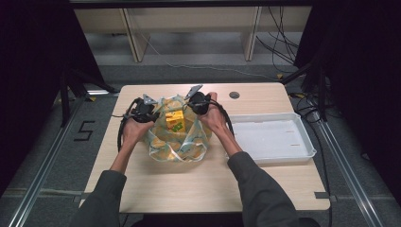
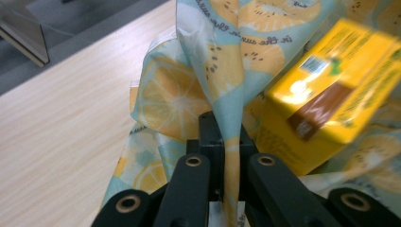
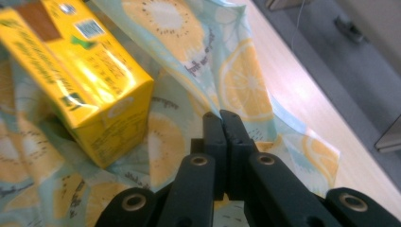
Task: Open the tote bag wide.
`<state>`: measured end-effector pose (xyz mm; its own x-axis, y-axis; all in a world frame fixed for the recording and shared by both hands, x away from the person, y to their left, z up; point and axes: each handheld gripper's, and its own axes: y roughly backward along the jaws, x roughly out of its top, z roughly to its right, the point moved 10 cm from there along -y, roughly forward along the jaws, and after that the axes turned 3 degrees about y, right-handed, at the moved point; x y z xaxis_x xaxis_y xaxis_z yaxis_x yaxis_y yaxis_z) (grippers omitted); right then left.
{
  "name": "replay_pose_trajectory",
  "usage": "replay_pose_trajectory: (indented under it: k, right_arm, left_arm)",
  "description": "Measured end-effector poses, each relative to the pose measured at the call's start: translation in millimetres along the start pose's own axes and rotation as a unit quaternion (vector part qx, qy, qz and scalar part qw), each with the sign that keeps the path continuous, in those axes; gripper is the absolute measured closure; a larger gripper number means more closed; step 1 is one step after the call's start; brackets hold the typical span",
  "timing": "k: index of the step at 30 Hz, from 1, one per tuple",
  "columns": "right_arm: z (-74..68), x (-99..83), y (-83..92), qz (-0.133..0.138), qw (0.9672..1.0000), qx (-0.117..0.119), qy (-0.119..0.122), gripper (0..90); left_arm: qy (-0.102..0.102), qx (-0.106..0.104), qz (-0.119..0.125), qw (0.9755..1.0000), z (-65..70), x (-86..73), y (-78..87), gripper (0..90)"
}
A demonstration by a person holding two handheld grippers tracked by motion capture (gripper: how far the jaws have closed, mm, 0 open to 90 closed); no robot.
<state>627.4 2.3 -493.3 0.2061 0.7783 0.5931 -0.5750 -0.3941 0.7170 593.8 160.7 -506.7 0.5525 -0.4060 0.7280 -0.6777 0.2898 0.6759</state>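
Note:
A fabric bag (image 1: 177, 142) printed with orange and kiwi slices lies on the wooden table (image 1: 203, 184), its mouth facing up. A yellow box (image 1: 175, 120) sits tilted inside it. My left gripper (image 1: 144, 111) is at the bag's left rim, and in the left gripper view this gripper (image 2: 226, 127) is shut on a fold of the bag (image 2: 227, 56), with the yellow box (image 2: 331, 90) just to its right. My right gripper (image 1: 196, 101) holds the right rim. In the right gripper view it (image 3: 222, 116) is shut on the bag's edge (image 3: 236, 71), the box (image 3: 80, 71) to its left.
A shallow white tray (image 1: 265, 118) stands on the table right of the bag, close to the right forearm. A round grommet (image 1: 234, 94) sits near the table's far edge. Shelf legs and cables are on the floor beyond the table.

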Motion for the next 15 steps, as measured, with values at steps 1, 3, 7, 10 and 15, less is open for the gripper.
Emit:
replay_pose_trajectory:
  k: [1, 3, 7, 10, 15]
  right_arm:
    - [0.0, 0.0, 0.0, 0.000, 1.0000, 0.000, 0.000, 90.0]
    - [-4.2, -2.6, -10.2, -0.008, 0.9999, 0.006, -0.011, 90.0]
    - [-12.2, -13.1, -23.2, -0.029, 0.9987, 0.030, -0.027, 90.0]
    - [-14.9, -21.6, -27.2, -0.040, 0.9978, 0.041, -0.034, 86.8]
    - [-21.7, -35.8, -29.8, -0.064, 0.9942, 0.060, -0.062, 82.5]
  left_arm:
    - [0.000, 0.000, 0.000, 1.0000, 0.0, 0.0, 0.0, 88.2]
    - [0.006, -0.002, -0.009, 0.9999, -0.8, -7.8, -8.5, 88.1]
    - [0.011, -0.006, -0.029, 0.9995, 1.6, -24.0, -20.3, 88.0]
    - [0.003, -0.005, -0.048, 0.9988, 2.8, -38.5, -26.5, 87.8]
    - [-0.006, -0.011, -0.064, 0.9979, 7.7, -51.9, -29.1, 86.8]
